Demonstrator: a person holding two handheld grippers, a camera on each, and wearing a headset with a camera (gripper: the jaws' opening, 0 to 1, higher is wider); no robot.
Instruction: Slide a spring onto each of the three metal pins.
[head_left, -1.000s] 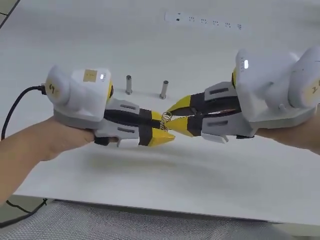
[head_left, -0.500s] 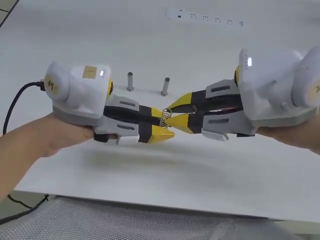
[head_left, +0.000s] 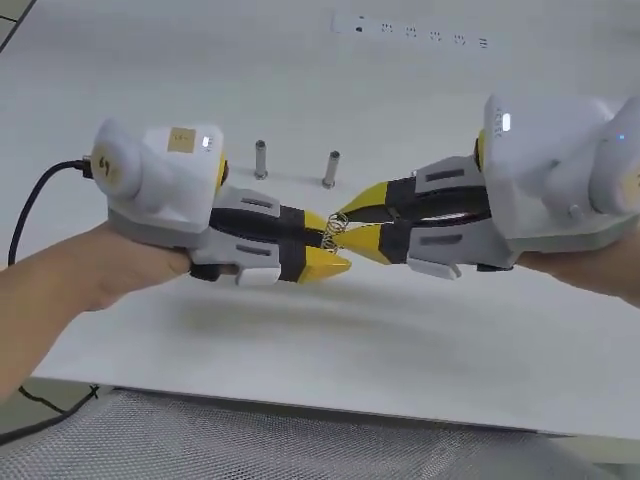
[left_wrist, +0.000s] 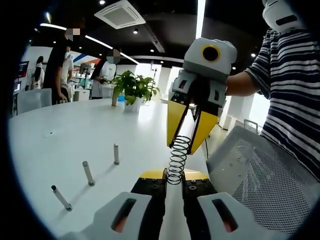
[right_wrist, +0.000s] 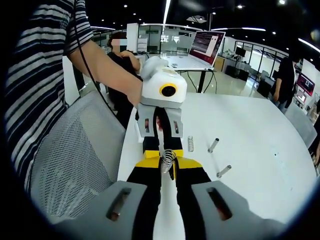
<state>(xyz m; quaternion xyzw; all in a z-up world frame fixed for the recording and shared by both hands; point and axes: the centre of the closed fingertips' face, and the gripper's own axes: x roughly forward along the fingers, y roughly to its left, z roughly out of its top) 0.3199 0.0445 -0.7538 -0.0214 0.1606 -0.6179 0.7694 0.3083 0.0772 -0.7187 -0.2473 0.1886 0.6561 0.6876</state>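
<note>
**Spring pinched mid-air between both tools: slip risk**

Spring (head_left: 335, 230) hangs at frame centre above the surface (head_left: 400, 320), well apart from the pins (head_left: 261, 160) up-frame. Left tool (left_wrist: 174, 179) is shut on one end, and the right tool (right_wrist: 168, 164) is closed down on the other. Likely trouble: uneven release flicks the spring away, or squeezing kinks its coils

From above, I have the left gripper (head_left: 328, 248) on the left and the right gripper (head_left: 350, 225) on the right. Their tips meet over the worktop (head_left: 400, 330), with the spring (head_left: 337, 229) between them. Two pins (head_left: 331, 170) stand on the worktop just behind the tips. A power strip (head_left: 410, 38) lies well behind, at the far edge.
</note>
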